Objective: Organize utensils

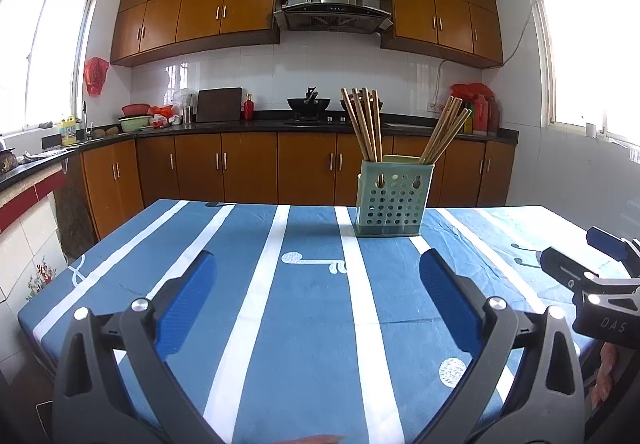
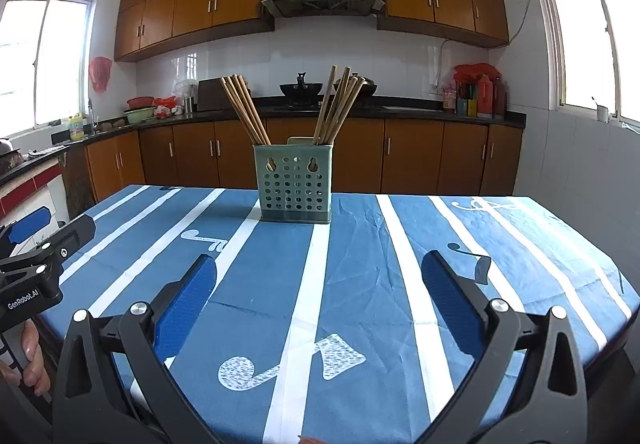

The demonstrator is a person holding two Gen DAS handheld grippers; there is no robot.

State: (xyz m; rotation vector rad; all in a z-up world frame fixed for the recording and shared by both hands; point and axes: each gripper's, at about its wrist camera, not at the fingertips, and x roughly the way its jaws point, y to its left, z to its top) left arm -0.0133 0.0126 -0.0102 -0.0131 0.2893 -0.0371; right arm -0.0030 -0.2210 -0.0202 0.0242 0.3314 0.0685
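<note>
your left gripper (image 1: 316, 284) spread wide, nothing between pads, hovering over blue striped cloth (image 1: 256, 284) on counter. your right gripper (image 2: 318, 284) likewise spread, holding nothing. green perforated holder (image 2: 295, 188) stands upright near far edge of counter, well apart from both grippers. two bundles of wooden chopsticks (image 2: 245, 108) inside it, one leaning left, other (image 2: 338, 104) leaning right, in separate compartments. your hand (image 2: 30, 356) visible at left edge of right view.

Kitchen interior, daylit.
Orange-brown cabinets (image 1: 248, 4) above and below a dark countertop (image 1: 240, 124); white tiled wall (image 1: 320, 64); bright windows (image 2: 588, 36) both sides.
</note>
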